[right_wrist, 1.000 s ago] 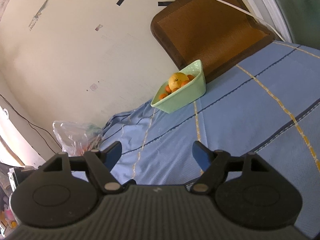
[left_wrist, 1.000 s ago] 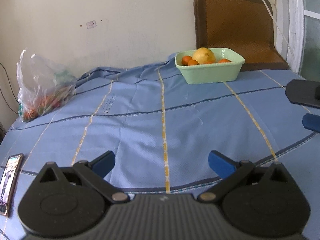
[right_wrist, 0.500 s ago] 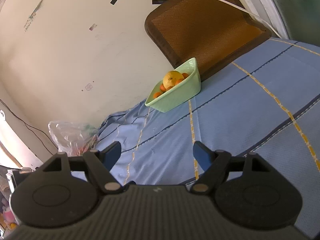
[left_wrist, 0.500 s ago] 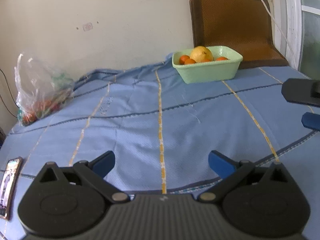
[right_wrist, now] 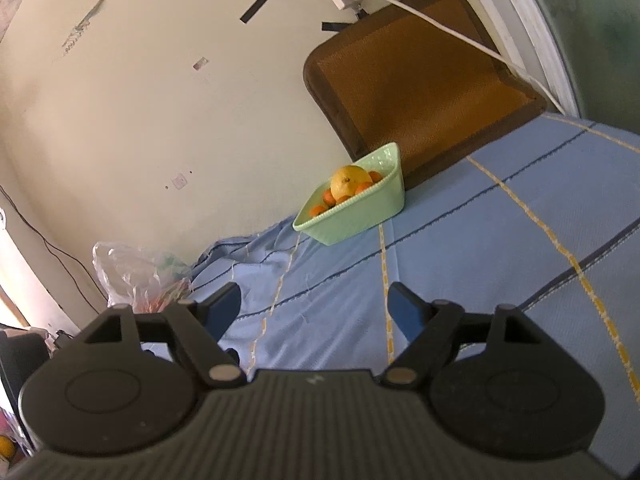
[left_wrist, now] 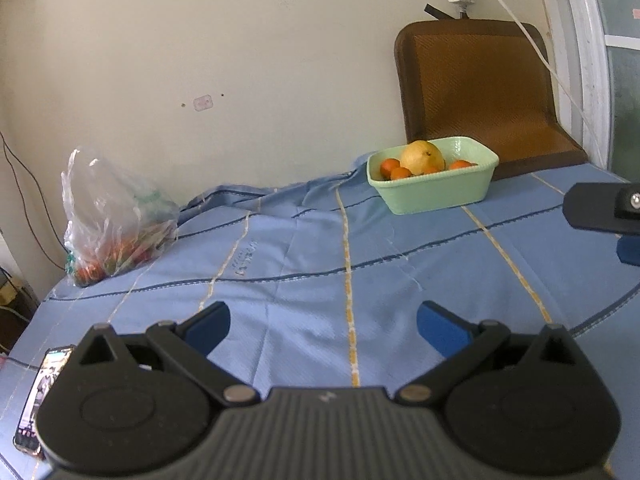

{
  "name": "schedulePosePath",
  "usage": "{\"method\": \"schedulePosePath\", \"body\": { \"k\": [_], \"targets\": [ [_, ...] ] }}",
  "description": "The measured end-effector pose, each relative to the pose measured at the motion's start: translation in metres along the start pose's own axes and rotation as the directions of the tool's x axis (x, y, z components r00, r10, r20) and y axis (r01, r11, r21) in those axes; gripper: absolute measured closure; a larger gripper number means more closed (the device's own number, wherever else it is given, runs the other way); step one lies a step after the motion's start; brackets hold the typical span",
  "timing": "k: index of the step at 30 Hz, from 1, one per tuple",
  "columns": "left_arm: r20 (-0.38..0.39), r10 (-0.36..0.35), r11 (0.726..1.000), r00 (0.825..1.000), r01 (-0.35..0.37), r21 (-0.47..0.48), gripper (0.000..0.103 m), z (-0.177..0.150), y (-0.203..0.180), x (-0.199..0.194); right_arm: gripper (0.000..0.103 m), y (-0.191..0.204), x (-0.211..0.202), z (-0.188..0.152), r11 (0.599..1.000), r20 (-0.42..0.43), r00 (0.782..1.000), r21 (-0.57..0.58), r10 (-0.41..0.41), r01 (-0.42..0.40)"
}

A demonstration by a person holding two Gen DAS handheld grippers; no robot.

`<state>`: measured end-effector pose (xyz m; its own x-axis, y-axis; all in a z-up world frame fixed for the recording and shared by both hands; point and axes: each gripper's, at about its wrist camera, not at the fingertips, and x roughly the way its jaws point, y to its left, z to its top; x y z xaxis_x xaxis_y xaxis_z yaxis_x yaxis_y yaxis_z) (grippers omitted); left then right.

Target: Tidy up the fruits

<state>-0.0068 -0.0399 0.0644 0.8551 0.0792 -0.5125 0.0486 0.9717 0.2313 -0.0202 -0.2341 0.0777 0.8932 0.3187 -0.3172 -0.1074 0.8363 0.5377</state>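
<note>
Green basket [left_wrist: 436, 196] of fruit (far side), both grippers' fingers apart, empty.

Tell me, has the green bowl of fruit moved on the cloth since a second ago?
No. The green bowl sits at the same yellow stripe before the brown chair; only the view shifted.

A pale green bowl [left_wrist: 436, 192] holds a yellow fruit [left_wrist: 422, 158] and small orange ones [left_wrist: 400, 173]. The tablecloth [left_wrist: 312, 264] is light blue with dark blue and yellow stripes. A brown mat [left_wrist: 476, 96] leans against the cream wall [left_wrist: 200, 40].
</note>
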Motion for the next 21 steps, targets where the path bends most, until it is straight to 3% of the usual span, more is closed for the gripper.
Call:
{"method": "schedulePosePath", "body": {
  "k": [9, 21],
  "targets": [
    [-0.038, 0.053, 0.999, 0.998, -0.053, 0.000, 0.000, -0.002, 0.002, 0.008, 0.020, 0.007, 0.000, 0.000, 1.000, 0.008, 1.000, -0.031, 0.008, -0.008],
    [-0.147, 0.030, 0.999, 0.989, -0.034, -0.022, 0.000, -0.010, 0.004, 0.023, 0.019, 0.003, 0.004, -0.001, 1.000, -0.002, 1.000, -0.019, 0.004, -0.004]
  ]
}}
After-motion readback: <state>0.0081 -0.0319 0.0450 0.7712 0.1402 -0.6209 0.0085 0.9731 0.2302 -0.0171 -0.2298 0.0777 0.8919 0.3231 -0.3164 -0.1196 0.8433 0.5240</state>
